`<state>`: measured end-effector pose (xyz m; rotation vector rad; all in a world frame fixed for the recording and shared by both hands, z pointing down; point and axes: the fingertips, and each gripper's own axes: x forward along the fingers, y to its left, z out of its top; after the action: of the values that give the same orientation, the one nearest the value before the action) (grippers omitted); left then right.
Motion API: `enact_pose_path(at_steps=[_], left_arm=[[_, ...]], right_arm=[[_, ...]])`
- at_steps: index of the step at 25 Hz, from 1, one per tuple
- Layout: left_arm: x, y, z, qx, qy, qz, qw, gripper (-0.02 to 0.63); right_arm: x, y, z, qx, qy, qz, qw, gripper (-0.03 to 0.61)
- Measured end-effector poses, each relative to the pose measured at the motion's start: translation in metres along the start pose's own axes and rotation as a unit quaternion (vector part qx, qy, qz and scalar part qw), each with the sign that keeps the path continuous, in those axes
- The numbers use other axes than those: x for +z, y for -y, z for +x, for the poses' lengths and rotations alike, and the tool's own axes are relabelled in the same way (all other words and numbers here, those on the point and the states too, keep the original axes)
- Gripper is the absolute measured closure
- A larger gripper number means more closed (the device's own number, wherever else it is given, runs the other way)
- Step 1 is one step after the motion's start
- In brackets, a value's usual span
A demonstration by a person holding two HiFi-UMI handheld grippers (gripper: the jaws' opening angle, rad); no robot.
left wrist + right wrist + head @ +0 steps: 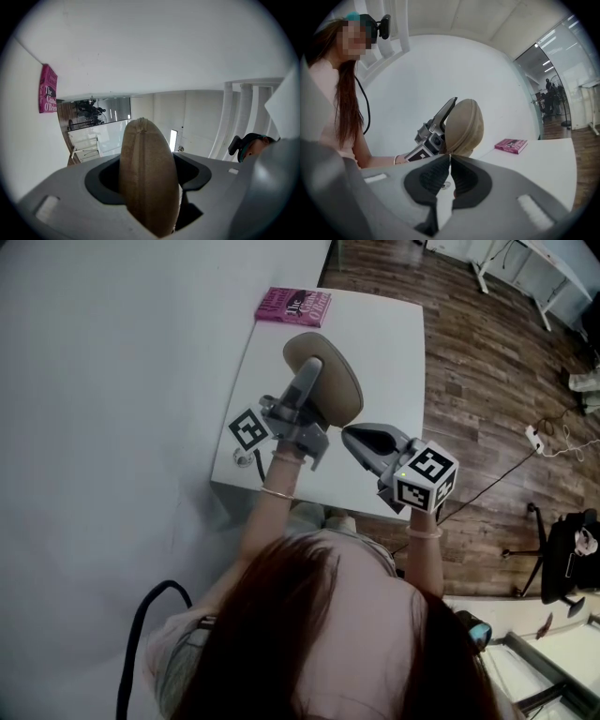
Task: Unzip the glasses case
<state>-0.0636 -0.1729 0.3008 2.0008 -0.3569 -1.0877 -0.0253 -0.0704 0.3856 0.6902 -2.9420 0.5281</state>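
Two grippers are engaged: the glasses case (147, 178) is clamped in the left gripper (312, 371) above the white table (389, 343); the right gripper (450, 157) is pinched shut at its lower end. The case should be kept steady while the slider is drawn along the zip seam (139, 140). A pink book (293, 306) lies farther back, wooden floor (469, 381) beyond.

Glasses case (339, 390) tan, plain fabric; book (293, 307) magenta, pale lettering; table (394, 343) white. Left gripper (312, 369) and right gripper (450, 158) grey, pads black; marker cube (427, 479) black-and-white squares; floor (478, 381) brown wood planks.
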Motion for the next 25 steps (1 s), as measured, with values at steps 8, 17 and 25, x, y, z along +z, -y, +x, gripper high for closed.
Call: enact_pose_path(at_steps=[8, 17, 25], left_arm=[[0.001, 0.000, -0.001, 0.030, -0.028, 0.061, 0.9973, 0.299], [0.021, -0.018, -0.014, 0.086, -0.106, 0.191, 0.9721, 0.299], [0.025, -0.028, -0.022, 0.118, -0.177, 0.283, 0.9352, 0.299]], right_arm=[[0.009, 0.011, -0.014, -0.030, 0.026, 0.023, 0.999, 0.529], [0.013, 0.044, 0.003, -0.119, 0.030, 0.026, 0.992, 0.562], [0.021, 0.061, 0.017, -0.164, 0.028, 0.006, 0.986, 0.571]])
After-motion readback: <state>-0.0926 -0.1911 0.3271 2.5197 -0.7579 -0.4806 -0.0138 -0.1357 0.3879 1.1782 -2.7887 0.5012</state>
